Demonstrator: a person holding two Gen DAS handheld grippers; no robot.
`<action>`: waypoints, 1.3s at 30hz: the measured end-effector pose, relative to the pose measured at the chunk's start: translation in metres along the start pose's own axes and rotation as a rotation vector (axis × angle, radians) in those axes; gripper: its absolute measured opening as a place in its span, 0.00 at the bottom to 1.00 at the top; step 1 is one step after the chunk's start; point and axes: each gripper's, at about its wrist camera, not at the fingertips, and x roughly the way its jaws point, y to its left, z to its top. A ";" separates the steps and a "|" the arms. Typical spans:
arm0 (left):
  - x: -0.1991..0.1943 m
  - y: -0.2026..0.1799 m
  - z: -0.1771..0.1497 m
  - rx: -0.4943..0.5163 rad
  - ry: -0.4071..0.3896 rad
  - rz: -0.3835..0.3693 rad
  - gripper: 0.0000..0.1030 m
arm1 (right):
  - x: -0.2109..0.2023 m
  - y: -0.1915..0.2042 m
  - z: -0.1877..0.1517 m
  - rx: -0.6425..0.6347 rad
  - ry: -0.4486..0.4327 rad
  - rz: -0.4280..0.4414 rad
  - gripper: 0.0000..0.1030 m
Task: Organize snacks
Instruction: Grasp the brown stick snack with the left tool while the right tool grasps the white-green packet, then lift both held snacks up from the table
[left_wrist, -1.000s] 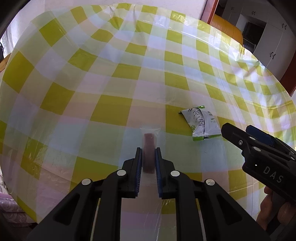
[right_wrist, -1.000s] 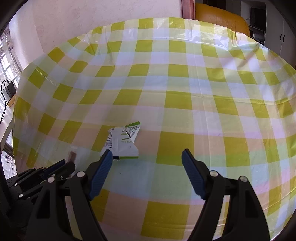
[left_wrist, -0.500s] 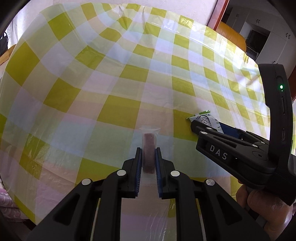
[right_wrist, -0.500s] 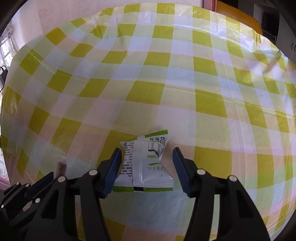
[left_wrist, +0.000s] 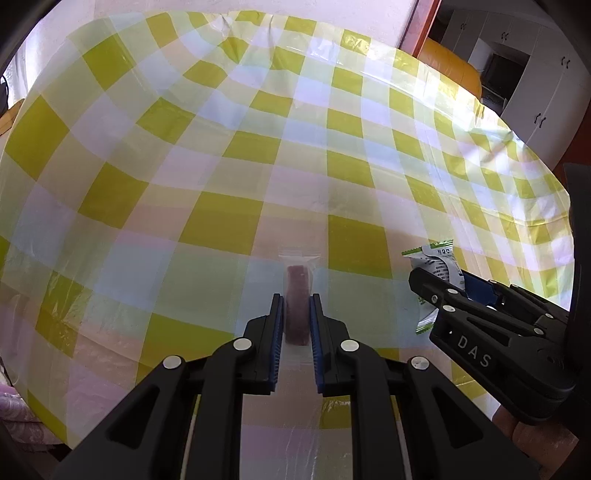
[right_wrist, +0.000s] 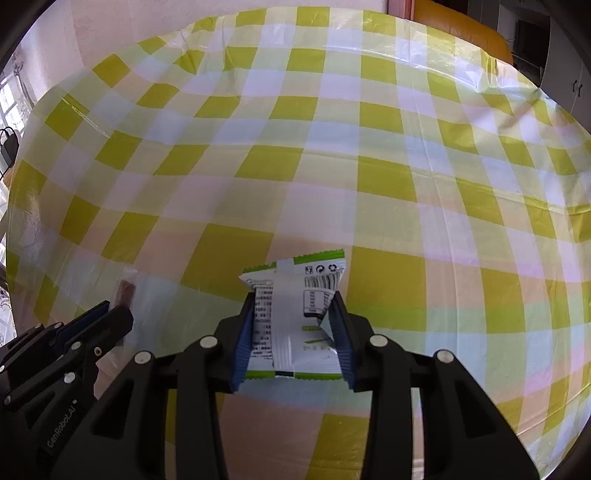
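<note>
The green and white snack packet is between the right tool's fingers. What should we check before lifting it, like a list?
1. Green and white packet sits between the right tool fingers: ok.
2. Pads press on both sides; the packet is bent inward while the jaws are closing: ok.
3. Grip firm enough to lift: cannot tell.
4. Left tool is shut on the brown snack in clear wrap: ok.
5. The two tools are apart, not touching: ok.
6. Checked tablecloth beyond the packet is bare: ok.
</note>
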 end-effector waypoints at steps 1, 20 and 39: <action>0.000 -0.003 -0.001 0.006 0.003 -0.003 0.13 | -0.004 -0.002 -0.002 0.004 -0.004 -0.004 0.38; -0.031 -0.060 -0.027 0.093 0.026 -0.085 0.13 | -0.063 -0.051 -0.060 0.108 -0.018 -0.055 0.38; -0.062 -0.163 -0.073 0.285 0.067 -0.213 0.13 | -0.140 -0.138 -0.131 0.257 -0.054 -0.119 0.38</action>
